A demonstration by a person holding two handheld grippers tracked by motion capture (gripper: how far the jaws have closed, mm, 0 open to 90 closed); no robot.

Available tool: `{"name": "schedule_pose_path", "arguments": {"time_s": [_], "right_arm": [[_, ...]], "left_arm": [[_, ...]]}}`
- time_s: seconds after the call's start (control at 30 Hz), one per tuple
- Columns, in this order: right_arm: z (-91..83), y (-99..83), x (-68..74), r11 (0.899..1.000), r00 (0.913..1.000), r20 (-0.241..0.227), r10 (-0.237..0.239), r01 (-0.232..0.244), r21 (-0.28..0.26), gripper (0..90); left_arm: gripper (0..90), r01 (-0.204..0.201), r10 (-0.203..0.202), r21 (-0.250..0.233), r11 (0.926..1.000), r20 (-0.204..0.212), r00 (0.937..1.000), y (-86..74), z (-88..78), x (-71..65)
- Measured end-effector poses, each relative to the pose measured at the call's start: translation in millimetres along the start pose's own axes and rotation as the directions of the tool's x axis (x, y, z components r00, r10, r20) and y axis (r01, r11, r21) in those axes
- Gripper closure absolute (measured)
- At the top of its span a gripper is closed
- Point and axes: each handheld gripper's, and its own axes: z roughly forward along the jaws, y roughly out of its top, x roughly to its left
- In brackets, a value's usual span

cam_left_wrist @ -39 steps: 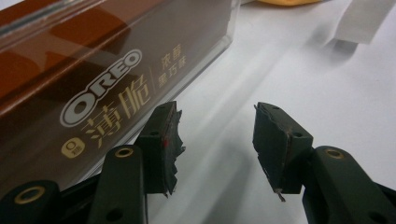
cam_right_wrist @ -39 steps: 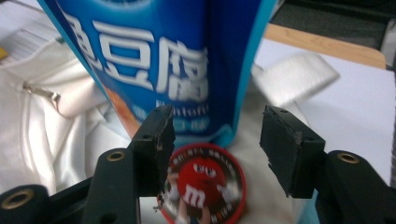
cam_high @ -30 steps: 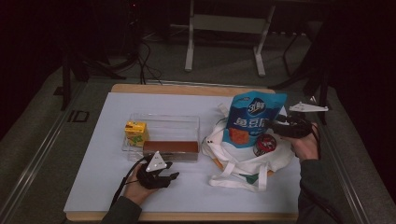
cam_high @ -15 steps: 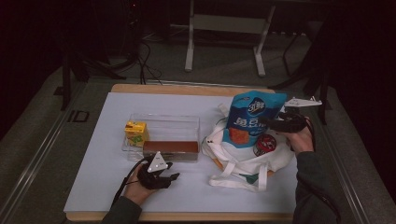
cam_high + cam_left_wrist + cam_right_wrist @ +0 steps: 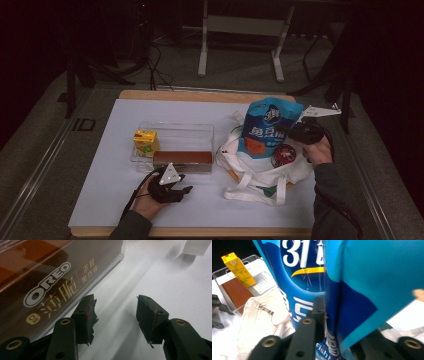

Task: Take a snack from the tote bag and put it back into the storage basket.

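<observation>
A blue snack bag (image 5: 267, 127) stands upright in the mouth of a white tote bag (image 5: 255, 170) at the right of the table. My right gripper (image 5: 294, 131) is at the bag's right edge. Its jaws have just been closing, and in the right gripper view they pinch a fold of the blue bag (image 5: 362, 277), so the gripper (image 5: 329, 315) is shut on it. My left gripper (image 5: 182, 186) rests on the white table near the front, open (image 5: 116, 315), with nothing between its jaws. A brown Oreo box (image 5: 45, 290) lies just to its left in the left gripper view.
A clear plastic tray (image 5: 175, 131) at the table's middle holds a yellow juice carton (image 5: 145, 141) and the Oreo box (image 5: 182, 157). A round red-lidded item (image 5: 284, 155) lies on the tote. The white table surface (image 5: 100, 200) is bordered by a wooden edge.
My right gripper has shifted left to the blue bag's edge and closed on it. The left hand and gripper have stayed where they were.
</observation>
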Motion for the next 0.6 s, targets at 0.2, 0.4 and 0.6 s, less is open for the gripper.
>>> {"name": "schedule_pose_path", "arguments": {"time_s": [0.2, 0.4, 0.6], "right_arm": [[0.0, 3.2, 3.5, 1.0, 0.9999, 0.001, -0.017, 0.017, -0.001, 87.3], [-0.3, 8.7, 7.2, 1.0, 0.9996, 0.002, -0.029, 0.029, -0.012, 88.0], [-1.2, 15.6, 11.8, 0.999, 0.9993, 0.001, -0.039, 0.039, -0.022, 88.3]], "left_arm": [[49.0, -0.001, 0.001, 0.0, 1.0, 0.0, 1.0, 0.0, 0.0, -0.1], [49.1, -0.003, 0.003, 0.001, 1.0, 0.0, 1.0, 0.0, 0.0, -0.2], [49.0, -0.002, 0.002, 0.002, 1.0, 0.0, 1.0, 0.1, 0.0, -0.2]]}}
